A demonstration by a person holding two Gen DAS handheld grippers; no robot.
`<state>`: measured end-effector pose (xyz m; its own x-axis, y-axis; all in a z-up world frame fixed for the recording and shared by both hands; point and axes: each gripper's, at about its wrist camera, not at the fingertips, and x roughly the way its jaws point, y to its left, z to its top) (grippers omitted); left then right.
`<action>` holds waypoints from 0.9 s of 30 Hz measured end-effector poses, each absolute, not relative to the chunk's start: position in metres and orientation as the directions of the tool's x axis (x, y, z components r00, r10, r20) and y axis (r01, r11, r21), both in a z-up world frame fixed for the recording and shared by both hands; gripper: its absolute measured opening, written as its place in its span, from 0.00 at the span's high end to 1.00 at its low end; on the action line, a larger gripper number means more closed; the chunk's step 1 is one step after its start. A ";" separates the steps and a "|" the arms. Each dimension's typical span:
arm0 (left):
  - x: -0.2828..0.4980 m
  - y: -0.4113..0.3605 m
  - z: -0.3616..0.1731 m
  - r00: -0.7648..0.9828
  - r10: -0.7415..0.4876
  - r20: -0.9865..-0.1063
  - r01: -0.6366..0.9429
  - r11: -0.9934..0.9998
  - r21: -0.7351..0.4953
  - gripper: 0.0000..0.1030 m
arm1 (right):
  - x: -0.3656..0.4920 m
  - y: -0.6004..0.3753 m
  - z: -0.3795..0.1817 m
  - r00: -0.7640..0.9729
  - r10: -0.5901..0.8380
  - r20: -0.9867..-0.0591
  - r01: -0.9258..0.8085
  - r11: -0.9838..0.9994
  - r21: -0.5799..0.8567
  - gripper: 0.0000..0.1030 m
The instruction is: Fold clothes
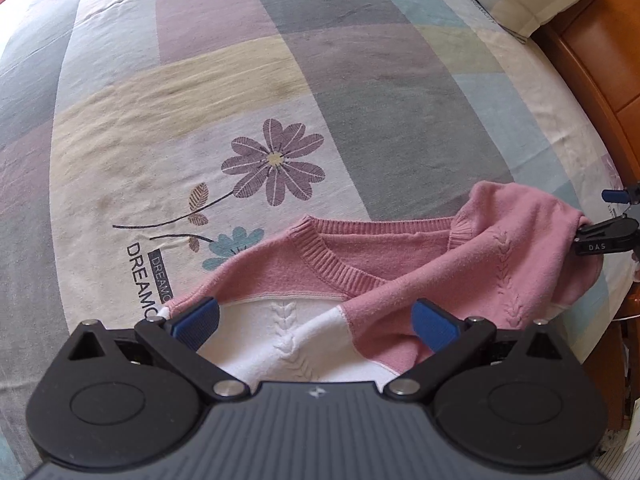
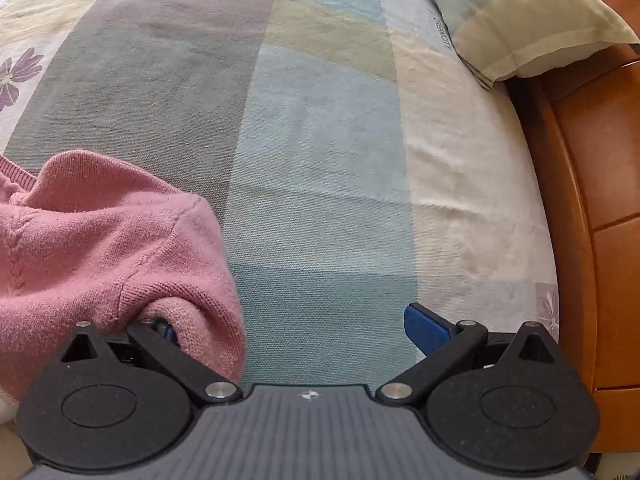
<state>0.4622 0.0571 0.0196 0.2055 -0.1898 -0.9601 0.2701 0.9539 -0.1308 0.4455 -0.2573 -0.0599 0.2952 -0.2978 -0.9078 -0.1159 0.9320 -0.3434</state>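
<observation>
Sweater [image 1: 400, 264] neckline only in left view; both hand-held grippers [image 1: 316, 320] [image 2: 292, 326] wide, ungripping.

You had a bedsheet [image 1: 360, 80] of pastel blocks spread under everything, grey, lilac, cream and pale blue. A purple flower [image 1: 274, 162] was printed on it, with a small blue flower [image 1: 234, 245] and the word DREAMCITY beside its stem. A pillow [image 2: 516, 12] lay at the far corner, against the orange wooden bed frame [image 2: 592, 168].
</observation>
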 end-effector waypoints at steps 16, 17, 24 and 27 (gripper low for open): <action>0.495 0.090 -0.072 0.180 -0.186 -0.966 0.413 0.905 -0.098 0.12 | 0.417 -0.253 -0.099 0.317 -0.212 -0.924 -0.118 0.958 -0.261 0.00; 0.496 0.090 -0.072 0.185 -0.189 -0.964 0.409 0.907 -0.099 0.12 | 0.414 -0.254 -0.095 0.310 -0.186 -0.932 -0.130 0.963 -0.235 0.00; 0.521 0.073 -0.082 0.126 -0.230 -0.965 0.529 0.838 -0.131 0.48 | 0.394 -0.261 -0.057 0.310 -0.069 -0.948 -0.176 0.976 -0.128 0.00; 0.536 0.076 -0.089 0.066 -0.263 -0.963 0.564 0.806 -0.181 0.59 | 0.394 -0.258 -0.044 0.362 -0.022 -0.932 -0.151 0.985 -0.082 0.00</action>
